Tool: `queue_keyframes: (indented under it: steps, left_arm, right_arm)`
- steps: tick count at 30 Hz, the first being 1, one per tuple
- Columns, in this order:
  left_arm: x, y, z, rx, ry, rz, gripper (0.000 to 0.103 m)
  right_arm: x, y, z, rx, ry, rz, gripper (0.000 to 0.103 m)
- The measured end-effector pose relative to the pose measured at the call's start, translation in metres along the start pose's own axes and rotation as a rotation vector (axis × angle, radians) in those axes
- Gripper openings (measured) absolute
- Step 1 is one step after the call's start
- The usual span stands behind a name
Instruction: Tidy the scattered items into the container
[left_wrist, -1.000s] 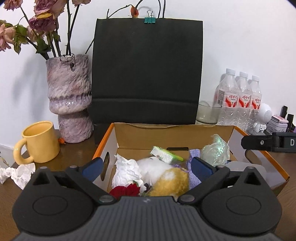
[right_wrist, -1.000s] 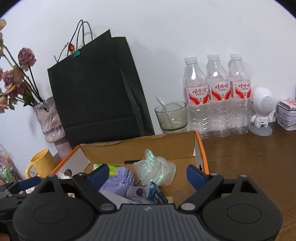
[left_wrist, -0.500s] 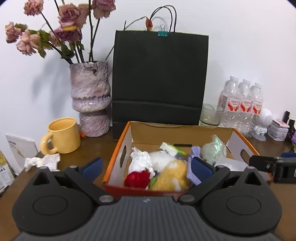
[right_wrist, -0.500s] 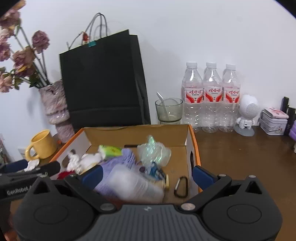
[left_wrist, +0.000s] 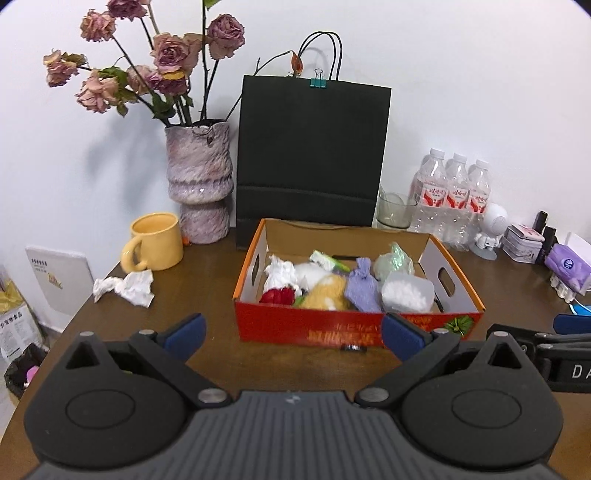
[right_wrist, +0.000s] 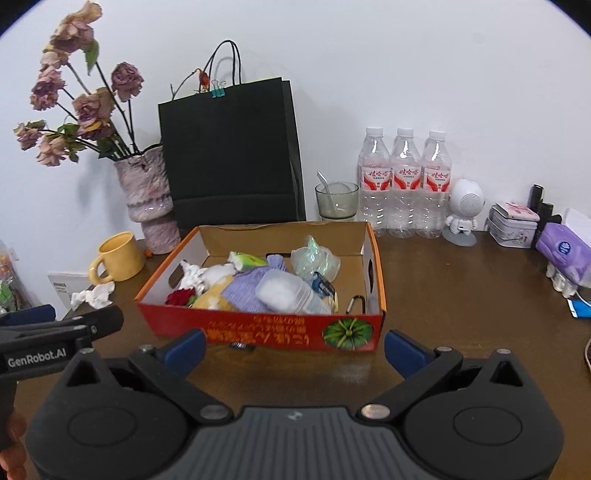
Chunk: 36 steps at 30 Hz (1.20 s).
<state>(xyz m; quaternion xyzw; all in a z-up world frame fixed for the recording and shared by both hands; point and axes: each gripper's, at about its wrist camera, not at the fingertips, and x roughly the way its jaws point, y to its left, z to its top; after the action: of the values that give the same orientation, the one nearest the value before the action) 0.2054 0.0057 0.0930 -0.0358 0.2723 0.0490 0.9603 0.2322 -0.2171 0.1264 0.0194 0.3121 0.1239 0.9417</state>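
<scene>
A red and orange cardboard box (left_wrist: 354, 326) (right_wrist: 258, 330) stands in the middle of the brown table. It holds several items: crumpled white tissue, a red flower, a yellow fluffy thing, a purple knit pouch (left_wrist: 362, 288), a clear plastic tub (left_wrist: 406, 293) (right_wrist: 284, 291) and a carabiner (right_wrist: 355, 304). A small dark object (left_wrist: 352, 348) (right_wrist: 242, 345) lies on the table against the box's front wall. A crumpled tissue (left_wrist: 127, 287) (right_wrist: 94, 297) lies left of the box. My left gripper (left_wrist: 291, 334) and right gripper (right_wrist: 295, 347) are both open, empty and in front of the box.
A yellow mug (left_wrist: 157, 242), a vase of dried roses (left_wrist: 199, 177) and a black paper bag (left_wrist: 310, 158) stand behind the box. Three water bottles (right_wrist: 404, 184), a glass (right_wrist: 336, 201), a white robot figure (right_wrist: 463, 210), a tin and a purple tissue pack (right_wrist: 563, 254) are at the right.
Both grippers have pulled back from over the box to in front of it. The clear plastic tub, at the right gripper half a second ago, now lies in the box.
</scene>
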Motion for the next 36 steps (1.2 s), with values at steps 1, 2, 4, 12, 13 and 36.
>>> queue_keyframes:
  steps: [1, 2, 4, 12, 13, 36]
  left_arm:
    - [-0.005, 0.0, -0.001, -0.001, 0.002, 0.0, 0.103]
    - [-0.01, 0.001, -0.003, -0.001, 0.005, 0.002, 0.103]
    - [-0.018, 0.001, -0.005, 0.002, 0.012, 0.005, 0.103]
    - [-0.039, 0.004, -0.015, -0.008, 0.041, 0.003, 0.103]
    - [-0.041, 0.004, -0.016, -0.008, 0.043, 0.002, 0.103]
    - [-0.051, -0.001, -0.026, 0.027, 0.07, -0.003, 0.103]
  right_arm:
    - [-0.005, 0.001, -0.002, 0.0, 0.001, -0.002, 0.103]
    - [-0.01, 0.001, -0.004, -0.001, 0.002, -0.004, 0.103]
    - [-0.019, 0.004, -0.007, -0.004, 0.002, -0.007, 0.103]
    - [-0.046, 0.008, -0.018, -0.014, -0.001, -0.023, 0.103]
    - [-0.048, 0.009, -0.02, -0.014, 0.001, -0.026, 0.103]
    - [-0.059, 0.008, -0.029, -0.015, 0.007, -0.043, 0.103]
